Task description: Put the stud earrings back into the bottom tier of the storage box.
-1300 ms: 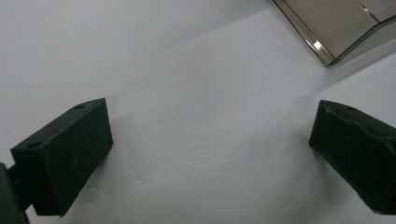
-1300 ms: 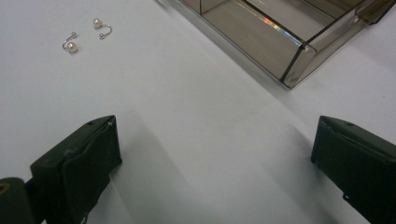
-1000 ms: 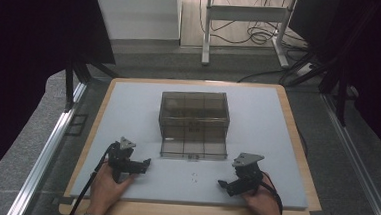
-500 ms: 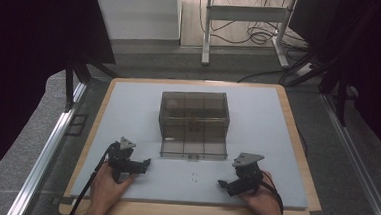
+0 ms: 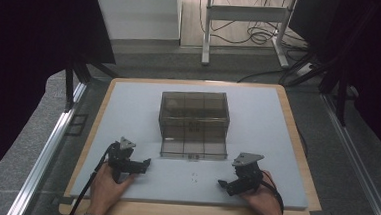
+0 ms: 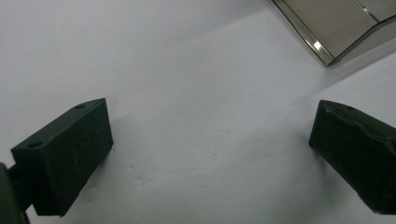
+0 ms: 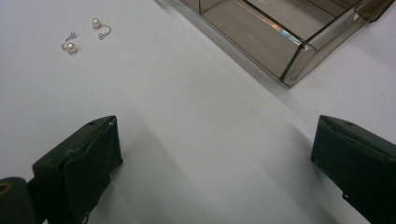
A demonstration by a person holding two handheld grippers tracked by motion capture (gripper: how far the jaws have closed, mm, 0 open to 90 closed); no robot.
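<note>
- Covering the counter (image 5: 128, 103), a white mat carries everything.
- Standing at its middle, a smoky clear box (image 5: 193, 122) with compartments.
- Resting near the front edge, left gripper (image 5: 142, 164) and right gripper (image 5: 224, 185), jaws wide apart, empty.
- Lying between them, 2 pearl earrings (image 7: 86, 33), near the box front.

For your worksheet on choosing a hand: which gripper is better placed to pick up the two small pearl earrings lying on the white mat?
The right gripper. Its jaws are open, and the earrings lie just ahead of it. The left gripper, also open, points across the mat beside the smoky box.
</note>
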